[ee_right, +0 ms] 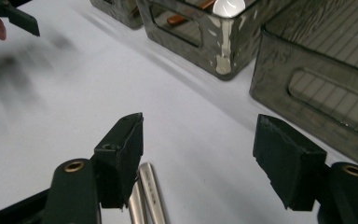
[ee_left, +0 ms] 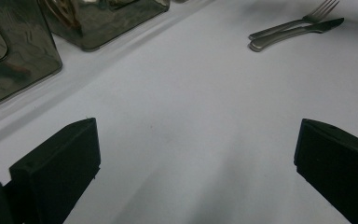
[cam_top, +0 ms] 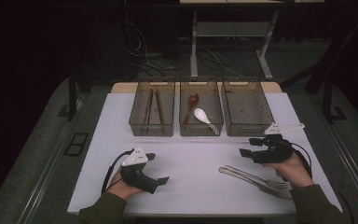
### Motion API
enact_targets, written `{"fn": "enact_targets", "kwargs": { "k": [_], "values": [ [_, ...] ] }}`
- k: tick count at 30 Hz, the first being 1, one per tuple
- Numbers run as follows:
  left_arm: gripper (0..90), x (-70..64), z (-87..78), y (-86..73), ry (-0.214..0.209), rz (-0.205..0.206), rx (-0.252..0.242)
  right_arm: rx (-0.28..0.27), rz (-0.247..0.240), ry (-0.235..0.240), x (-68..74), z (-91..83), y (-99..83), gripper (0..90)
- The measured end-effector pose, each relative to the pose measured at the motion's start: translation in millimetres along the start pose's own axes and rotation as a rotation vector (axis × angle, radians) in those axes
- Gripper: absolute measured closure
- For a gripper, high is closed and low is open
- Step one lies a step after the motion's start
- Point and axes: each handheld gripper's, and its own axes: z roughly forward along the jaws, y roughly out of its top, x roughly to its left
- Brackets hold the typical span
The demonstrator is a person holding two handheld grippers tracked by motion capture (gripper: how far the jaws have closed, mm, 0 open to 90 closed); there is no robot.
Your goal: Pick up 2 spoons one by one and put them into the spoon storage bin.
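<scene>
A metal fork (cam_top: 261, 179) and knife (cam_top: 242, 173) lie side by side on the white table (cam_top: 196, 154), front right. My right gripper (cam_top: 249, 147) hovers just behind them, open, nothing between its jaws. In the right gripper view that gripper (ee_right: 200, 144) stands wide over bare table, with the two metal handles (ee_right: 145, 196) by its left jaw. My left gripper (cam_top: 157, 168) rests at the front left, open and empty. From the left gripper view, this gripper (ee_left: 196, 154) faces across the table toward the fork and knife (ee_left: 293, 28).
Three smoky clear bins stand in a row at the back. The left bin (cam_top: 152, 108) holds brown chopsticks (cam_top: 153, 105). The middle bin (cam_top: 201, 108) holds a brown spoon (cam_top: 191, 103) and a white spoon (cam_top: 202, 115). The right bin (cam_top: 247, 108) has nothing in it.
</scene>
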Motion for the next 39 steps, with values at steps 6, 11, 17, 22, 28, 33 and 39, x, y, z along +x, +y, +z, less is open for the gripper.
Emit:
{"fn": "enact_targets", "kwargs": {
  "k": [6,11,17,22,28,33,39],
  "values": [
    [0.0,-0.2,0.1,0.0,0.002,0.0,0.001,0.036,-0.001,-0.008,2.0,-6.1,-13.6,41.3],
    [0.0,0.0,0.1,-0.1,0.002,0.001,0.002,0.066,-0.008,-0.008,4.1,-11.4,-24.6,47.8],
    [0.0,0.3,-0.4,-0.2,0.004,0.003,0.005,0.09,-0.005,-0.008,5.1,-16.9,-35.3,56.6],
    [0.0,0.2,-0.4,-0.5,0.007,0.0,0.004,0.117,-0.005,-0.006,4.9,-20.3,-43.3,71.2],
    [0.0,0.0,-0.6,-0.5,0.008,0.001,0.005,0.149,-0.04,0.006,7.0,-22.8,-51.9,87.7],
    [0.0,-0.1,-0.5,-0.5,0.008,0.002,0.008,0.209,-0.072,0.011,11.1,-22.2,-58.7,89.4],
    [0.0,0.2,-0.7,-0.7,0.009,-0.002,0.004,0.253,-0.102,-0.006,14.1,-20.7,-65.1,89.4]
  ]
}}
